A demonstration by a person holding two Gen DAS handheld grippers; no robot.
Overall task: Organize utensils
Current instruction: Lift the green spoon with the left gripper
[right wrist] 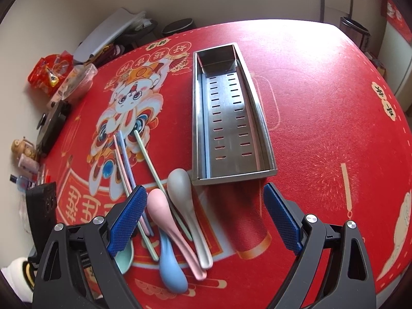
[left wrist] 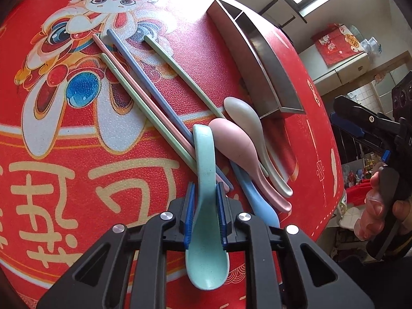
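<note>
One slotted steel tray (right wrist: 260,118), nothing visible inside.

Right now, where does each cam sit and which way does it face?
Left wrist: on the left gripper, angled down at the mint spoon it grips; the person's right hand shows.
Right wrist: on the open right gripper, facing down at the empty steel tray.
Shared: pink spoon, chopsticks, tray.

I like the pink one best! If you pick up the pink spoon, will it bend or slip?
The pink spoon looks like stiff moulded plastic, so probably no bending. Its smooth, rounded handle might slip between pads. It lies across the blue spoon, so lifting it could nudge that one.
</note>
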